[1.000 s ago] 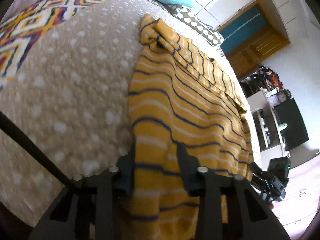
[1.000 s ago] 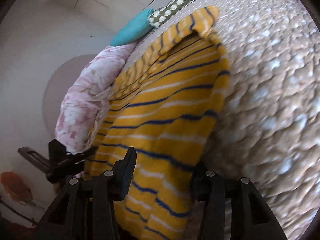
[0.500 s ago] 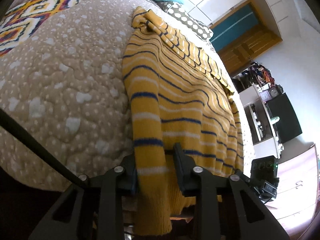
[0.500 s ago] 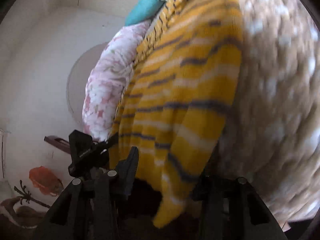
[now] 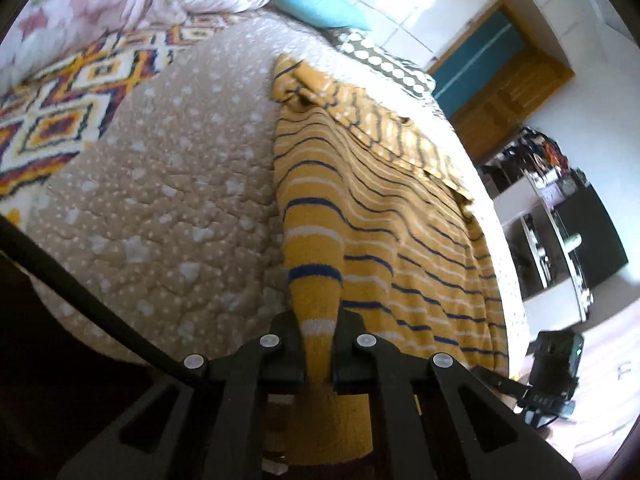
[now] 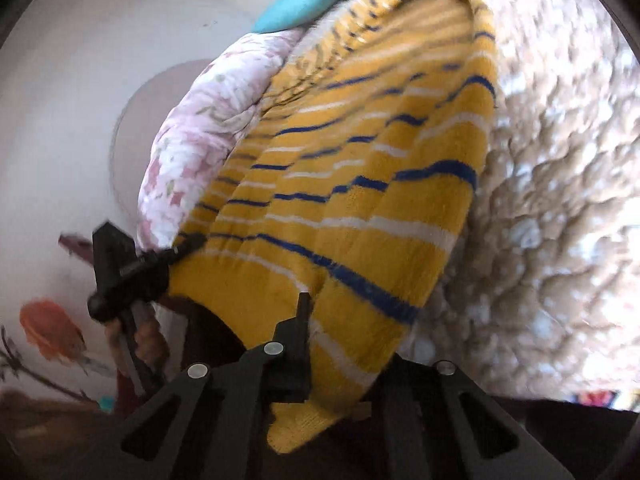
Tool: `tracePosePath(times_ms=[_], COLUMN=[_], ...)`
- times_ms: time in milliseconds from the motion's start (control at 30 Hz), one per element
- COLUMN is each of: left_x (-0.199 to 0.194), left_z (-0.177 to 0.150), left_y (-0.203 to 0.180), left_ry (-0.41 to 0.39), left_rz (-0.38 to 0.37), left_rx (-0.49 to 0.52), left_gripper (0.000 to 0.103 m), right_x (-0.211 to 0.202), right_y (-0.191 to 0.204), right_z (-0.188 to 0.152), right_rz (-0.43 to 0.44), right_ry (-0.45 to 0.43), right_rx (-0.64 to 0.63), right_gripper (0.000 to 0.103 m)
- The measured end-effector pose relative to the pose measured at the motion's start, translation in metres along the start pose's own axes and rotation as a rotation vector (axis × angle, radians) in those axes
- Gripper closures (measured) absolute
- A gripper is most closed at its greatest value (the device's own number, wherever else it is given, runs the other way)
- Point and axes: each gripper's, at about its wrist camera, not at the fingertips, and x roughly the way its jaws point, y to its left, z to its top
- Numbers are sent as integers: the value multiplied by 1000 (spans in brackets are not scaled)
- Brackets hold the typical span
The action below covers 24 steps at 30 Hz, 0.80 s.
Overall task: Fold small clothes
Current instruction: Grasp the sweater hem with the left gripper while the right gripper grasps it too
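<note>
A mustard-yellow sweater with blue and white stripes lies lengthwise on the bed, its hem toward me and lifted off the near edge. My left gripper is shut on the hem's left corner, with the knit bunched between the pads. In the right wrist view the sweater drapes over my right gripper, which is shut on the hem's other corner; its right finger is hidden under the cloth. The left gripper also shows there, pinching the far corner.
The bed has a beige quilted cover with white dots. A patterned blanket, a floral duvet, a teal pillow and a polka-dot pillow sit at the far end. Shelves and a wooden door stand to the right.
Both grippers closed on the sweater's hem, one at each corner. They drew back and the left one rose, lifting the hem off the bed edge.
</note>
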Motion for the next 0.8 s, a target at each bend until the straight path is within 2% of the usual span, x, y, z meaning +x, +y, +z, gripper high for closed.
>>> tracePosePath(times_ms=[100, 167, 300, 400, 500, 600, 700, 800], left_x=[-3, 3, 11, 9, 16, 39, 81, 128], left_z=[-14, -20, -5, 28, 78, 128, 180, 222], left_y=[-11, -17, -18, -28, -44, -57, -58, -55], left_ry=[15, 21, 9, -56, -138, -168, -136, -70], left_rz=[22, 76, 76, 87, 94, 103, 121, 147], left_rx=[46, 97, 105, 133, 169, 172, 128, 76], left_gripper=[96, 96, 96, 96, 96, 96, 96, 96], right_x=[-12, -12, -13, -18, -20, -15, -7, 7], right_y=[4, 2, -2, 8, 22, 29, 29, 20], right_z=[-10, -13, 4, 31, 82, 133, 176, 216], right_rz=[-7, -13, 8, 8, -1, -58, -91, -147], right_ry=[6, 13, -10, -62, -161, -240, -276, -292], right_rx=[-27, -20, -10, -67, -115, -150, -158, -141], right_gripper=[94, 94, 94, 94, 94, 94, 94, 94])
